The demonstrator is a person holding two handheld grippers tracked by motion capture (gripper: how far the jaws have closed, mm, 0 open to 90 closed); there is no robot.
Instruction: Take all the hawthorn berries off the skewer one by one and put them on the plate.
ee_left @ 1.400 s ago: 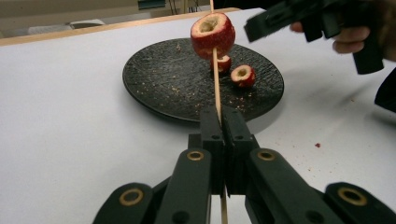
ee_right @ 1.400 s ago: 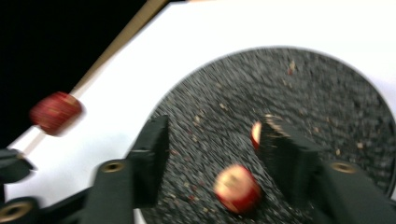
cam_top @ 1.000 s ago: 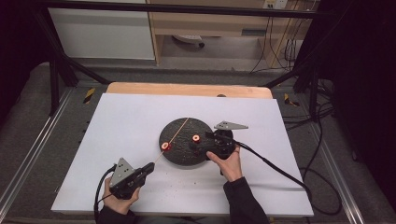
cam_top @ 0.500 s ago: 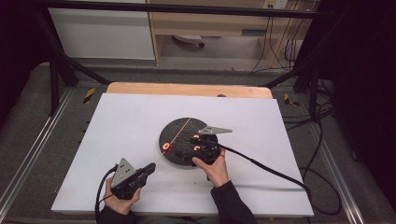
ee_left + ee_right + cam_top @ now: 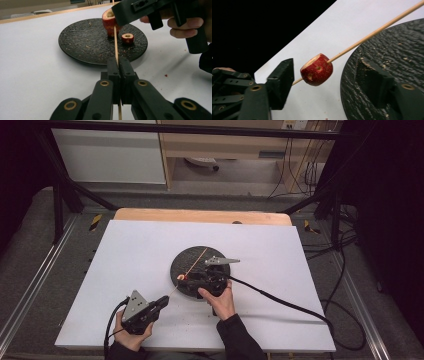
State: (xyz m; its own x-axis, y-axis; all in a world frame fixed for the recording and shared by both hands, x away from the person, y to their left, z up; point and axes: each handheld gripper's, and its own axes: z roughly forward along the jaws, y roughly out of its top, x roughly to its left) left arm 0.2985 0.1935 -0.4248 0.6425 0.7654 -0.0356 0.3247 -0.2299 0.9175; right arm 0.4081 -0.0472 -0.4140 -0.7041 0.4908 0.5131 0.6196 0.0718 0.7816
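Observation:
My left gripper (image 5: 118,62) is shut on a thin wooden skewer (image 5: 115,42) that slants up over a black plate (image 5: 85,42). A cored red fruit piece (image 5: 317,69) is threaded on the skewer (image 5: 374,31) just off the plate's near left rim. My right gripper (image 5: 325,75) straddles this piece. Its jaws have just been closing, and a gap still shows on each side of the fruit. A second, smaller red fruit piece (image 5: 127,38) lies loose on the plate. From above, the left gripper (image 5: 162,301) sits in front of the plate (image 5: 190,262), with the right gripper (image 5: 187,279) over its near edge.
The plate rests on a white table sheet (image 5: 125,255) with a wooden strip (image 5: 200,215) along the far edge. The right gripper's cable (image 5: 280,300) trails off to the right across the sheet. Crumbs are scattered on the plate (image 5: 399,55).
My right gripper has moved left across the plate to the skewered fruit piece and its jaws have narrowed around it. The left gripper and skewer have stayed put.

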